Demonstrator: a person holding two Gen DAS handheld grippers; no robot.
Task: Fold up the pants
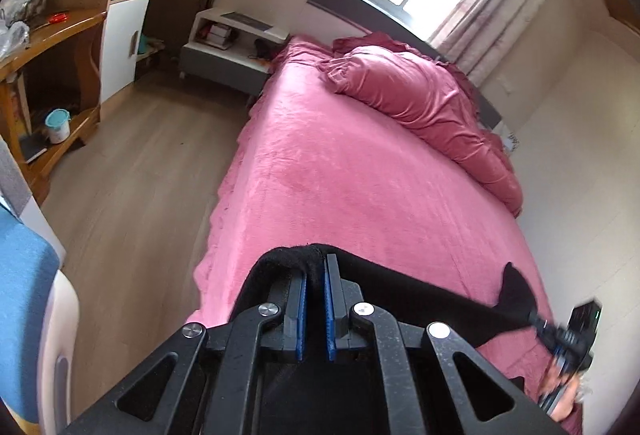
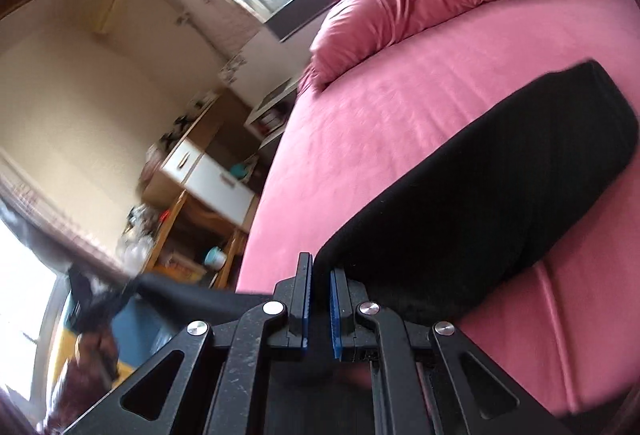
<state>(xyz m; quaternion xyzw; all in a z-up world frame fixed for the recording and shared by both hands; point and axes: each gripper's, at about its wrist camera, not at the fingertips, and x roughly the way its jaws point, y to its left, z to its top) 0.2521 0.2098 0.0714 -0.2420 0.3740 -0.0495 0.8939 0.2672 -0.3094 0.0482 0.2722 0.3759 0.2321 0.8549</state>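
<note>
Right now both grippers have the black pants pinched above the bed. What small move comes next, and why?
Probably carry both held edges forward together and lay them over the rest of the black pants. The left gripper and right gripper are each shut on fabric, stretched between them, with the remainder lying on the pink bed.

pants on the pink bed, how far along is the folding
Early. Done: both ends are gripped, with the left gripper and the right gripper each shut on the black pants. In hand: the cloth hangs stretched between them over the pink bed. Left: no finished fold shows yet; the pants must be folded and laid flat.
</note>
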